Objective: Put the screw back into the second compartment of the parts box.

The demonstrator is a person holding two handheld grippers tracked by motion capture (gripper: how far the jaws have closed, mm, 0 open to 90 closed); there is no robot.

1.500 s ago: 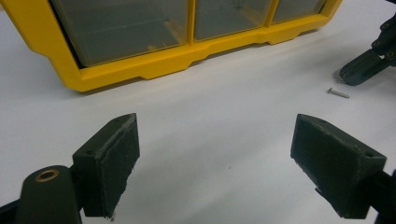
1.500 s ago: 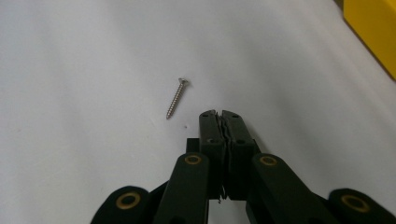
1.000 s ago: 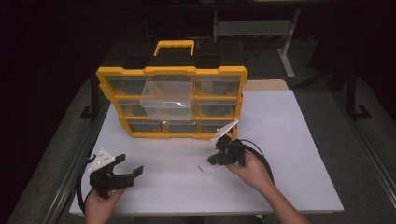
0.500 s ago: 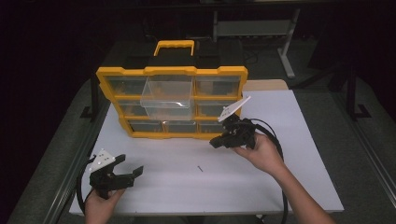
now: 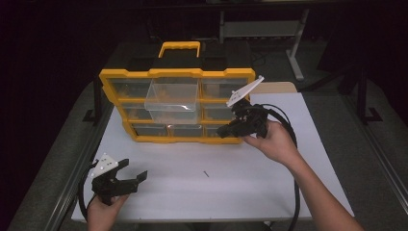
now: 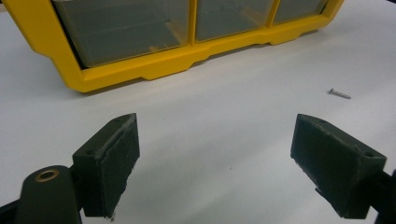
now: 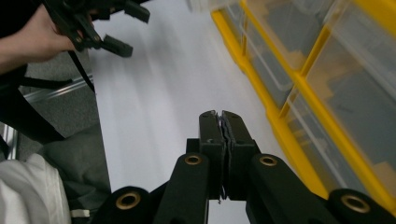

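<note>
R gripper [image 5: 225, 132] is up off the table, held at the lower-right front of the yellow organizer [image 5: 144, 76], about 4 o'clock from the case's centre in the high view. Jaws clenched: in the right gripper view [image 7: 221, 122] the two black pads sit flat against each other. Whether anything tiny is pinched between them can't be told; only a thin seam shows. Its cable loops off behind the right hand [image 5: 272, 142] toward 5 o'clock.

L gripper [image 5: 135, 179] rests low at the near-left corner of the white table sheet [image 5: 308, 159], roughly 7 o'clock from the case, in the left hand [image 5: 101, 211]. Jaws released and wide, nothing between them (left gripper view [image 6: 215, 158] shows bare sheet between the pads).

Small screw [image 5: 206, 173] lies loose on the sheet, btwn the two grippers, at abt 6 o'clock from the organizer's middle and well apart from both sets of jaws. In the left gripper view the same screw [image 6: 339, 94] is at 2 o'clock, beyond the right-hand pad.

Organizer stands upright w/ handle on top. One clear drawer [image 5: 174, 94] in the top-centre slot is pulled partway out toward the person; other drawers sit flush. Case's bottom edge rests on the sheet.
</note>
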